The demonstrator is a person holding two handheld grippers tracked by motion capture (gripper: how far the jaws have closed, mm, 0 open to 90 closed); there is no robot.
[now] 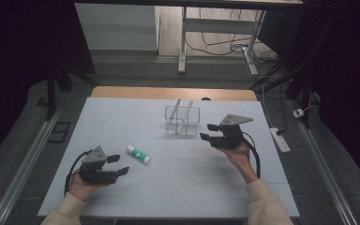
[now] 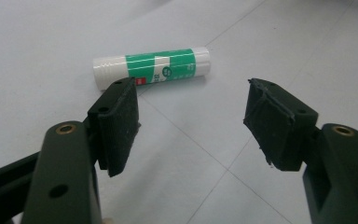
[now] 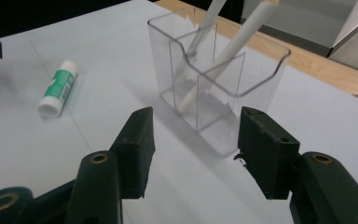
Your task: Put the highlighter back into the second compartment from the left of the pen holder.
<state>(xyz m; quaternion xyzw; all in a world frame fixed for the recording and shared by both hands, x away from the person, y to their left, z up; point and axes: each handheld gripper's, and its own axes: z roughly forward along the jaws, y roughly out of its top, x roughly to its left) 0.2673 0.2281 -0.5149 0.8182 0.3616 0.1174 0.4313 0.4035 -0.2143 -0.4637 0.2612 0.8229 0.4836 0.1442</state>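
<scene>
A white and green glue stick (image 1: 138, 154) lies on its side on the white table, also seen as the glue stick (image 2: 152, 67) and the glue stick (image 3: 58, 87). A clear plastic holder (image 1: 182, 121) with two white pens stands behind the middle; the holder (image 3: 216, 79) has compartments. My left gripper (image 1: 119, 165) is open, just short of the glue stick, nothing between its jaws (image 2: 191, 126). My right gripper (image 1: 208, 131) is open to the right of the holder, empty, with the holder just beyond its jaws (image 3: 193, 149).
The white table top (image 1: 178, 187) ends at a wooden strip (image 1: 173, 93) at the back. Beyond stand desk legs and cables on the floor. A power strip (image 1: 280, 139) lies off the right edge.
</scene>
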